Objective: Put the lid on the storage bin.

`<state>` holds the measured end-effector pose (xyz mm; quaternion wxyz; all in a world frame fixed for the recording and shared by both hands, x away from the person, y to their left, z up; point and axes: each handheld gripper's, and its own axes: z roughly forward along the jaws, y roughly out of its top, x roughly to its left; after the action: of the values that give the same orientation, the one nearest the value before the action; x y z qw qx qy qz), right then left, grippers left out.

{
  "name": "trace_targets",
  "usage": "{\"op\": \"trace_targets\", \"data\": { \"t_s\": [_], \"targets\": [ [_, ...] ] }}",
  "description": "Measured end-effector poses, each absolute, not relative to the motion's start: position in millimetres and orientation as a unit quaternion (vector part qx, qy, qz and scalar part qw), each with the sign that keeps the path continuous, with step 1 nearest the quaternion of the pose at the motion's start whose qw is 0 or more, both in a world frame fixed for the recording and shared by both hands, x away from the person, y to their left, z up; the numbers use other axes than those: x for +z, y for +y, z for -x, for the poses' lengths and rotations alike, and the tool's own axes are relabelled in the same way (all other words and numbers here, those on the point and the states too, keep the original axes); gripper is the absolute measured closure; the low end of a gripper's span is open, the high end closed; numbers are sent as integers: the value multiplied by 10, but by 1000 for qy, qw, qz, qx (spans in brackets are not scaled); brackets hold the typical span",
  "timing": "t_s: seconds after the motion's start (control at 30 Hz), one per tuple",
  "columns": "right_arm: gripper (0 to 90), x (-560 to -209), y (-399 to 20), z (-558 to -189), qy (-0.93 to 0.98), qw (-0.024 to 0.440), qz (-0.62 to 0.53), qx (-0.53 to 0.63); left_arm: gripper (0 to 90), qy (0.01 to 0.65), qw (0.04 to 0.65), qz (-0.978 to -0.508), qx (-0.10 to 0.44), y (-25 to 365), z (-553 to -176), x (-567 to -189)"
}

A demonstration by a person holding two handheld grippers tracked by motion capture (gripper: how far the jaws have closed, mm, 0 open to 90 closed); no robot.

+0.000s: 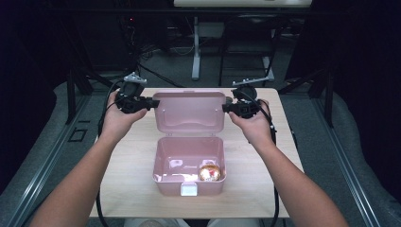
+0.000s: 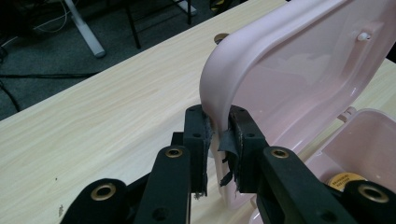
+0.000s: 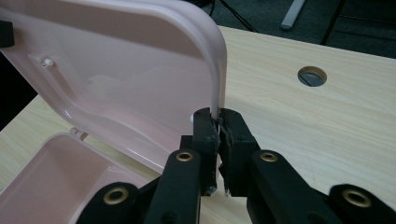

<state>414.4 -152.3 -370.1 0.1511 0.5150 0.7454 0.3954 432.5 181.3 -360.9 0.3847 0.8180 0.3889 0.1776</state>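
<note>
Right tongs [image 3: 218, 122] clamping pink lid [image 3: 126, 79] edge, wooden table [image 3: 317, 126]

The desk [image 1: 142, 189] is a light wood-grain surface with a round cable hole [image 3: 312, 76] cut near its far edge, and it stands on grey carpeted floor [image 1: 47, 137]. Beyond it the room is dark; a white stand leg [image 1: 196, 47] and black frame legs [image 1: 265, 45] rise from the floor, with loose cables [image 1: 161, 78] trailing across it. Dark rails [image 1: 350, 156] run along the floor on both sides of the desk, and the light falls chiefly on the desk top.
</note>
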Motion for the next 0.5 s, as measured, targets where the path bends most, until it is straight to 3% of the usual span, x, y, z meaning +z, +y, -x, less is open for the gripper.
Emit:
{"op": "trace_targets", "data": {
  "t_s": [0.5],
  "targets": [
    [830, -3610, -1504, -4191, 746, 159, -510, 398, 792, 388, 389, -818, 172, 1828, -4311, -3599]
  ]
}}
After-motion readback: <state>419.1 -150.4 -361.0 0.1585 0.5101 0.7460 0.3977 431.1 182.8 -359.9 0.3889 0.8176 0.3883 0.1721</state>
